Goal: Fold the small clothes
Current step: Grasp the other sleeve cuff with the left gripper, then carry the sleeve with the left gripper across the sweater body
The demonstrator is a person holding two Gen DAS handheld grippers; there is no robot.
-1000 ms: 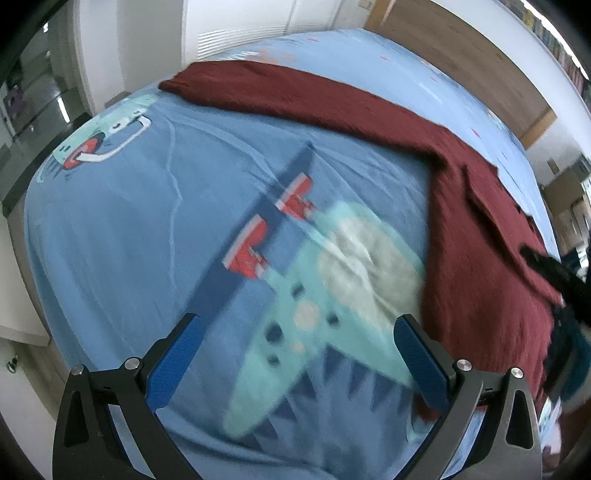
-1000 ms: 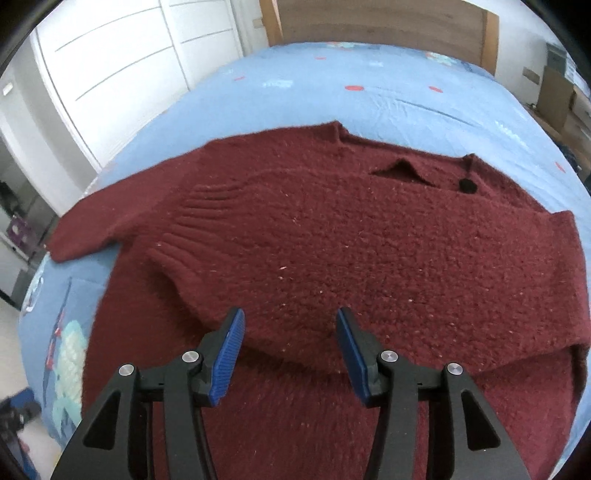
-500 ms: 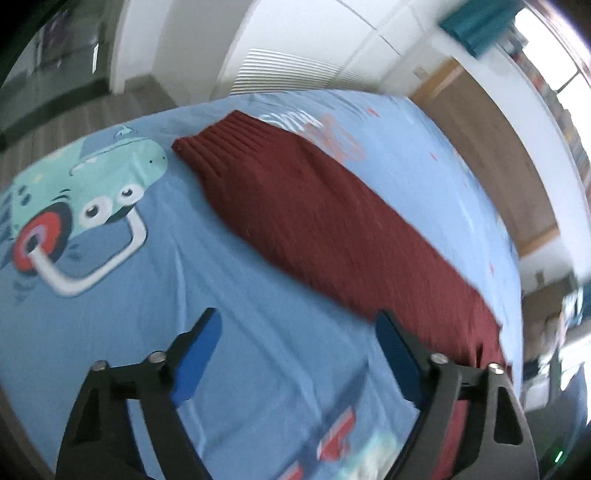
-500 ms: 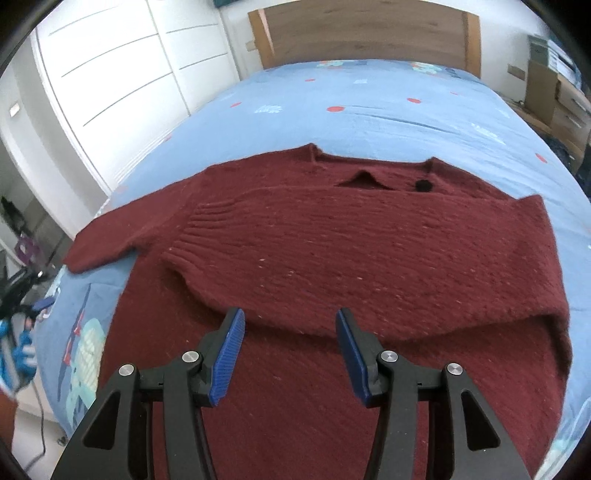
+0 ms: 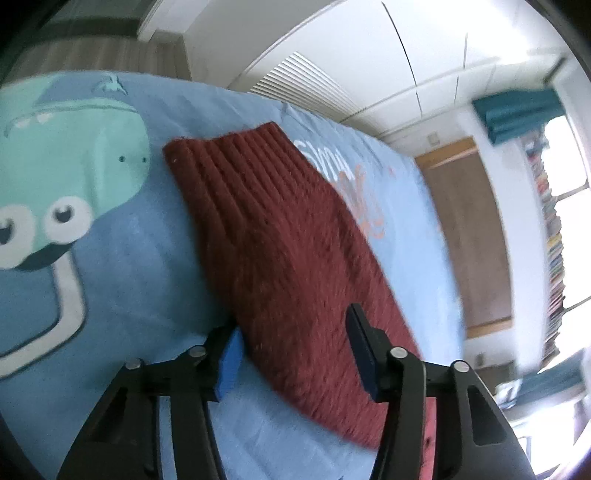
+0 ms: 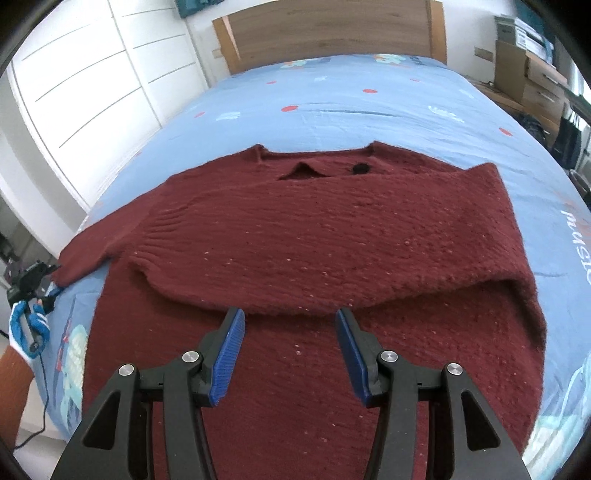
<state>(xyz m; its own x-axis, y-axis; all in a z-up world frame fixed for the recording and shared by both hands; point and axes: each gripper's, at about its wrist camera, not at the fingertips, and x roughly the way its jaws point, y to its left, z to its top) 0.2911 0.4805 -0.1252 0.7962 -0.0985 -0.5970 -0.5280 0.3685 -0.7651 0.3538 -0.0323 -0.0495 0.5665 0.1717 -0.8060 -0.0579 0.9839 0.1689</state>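
Left wrist: left gripper fingers spread, straddling the sweater sleeve by the bed left edge, lined up to pinch. Right wrist: right gripper released, hovering over sweater, other sleeve folded across.

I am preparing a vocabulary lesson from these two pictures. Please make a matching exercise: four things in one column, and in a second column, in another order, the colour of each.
Things:
1. sweater
2. bedsheet
3. headboard
4. wardrobe doors

Colours:
a. white
b. dark red
c. brown wood
d. light blue

Right pairs: 1-b, 2-d, 3-c, 4-a
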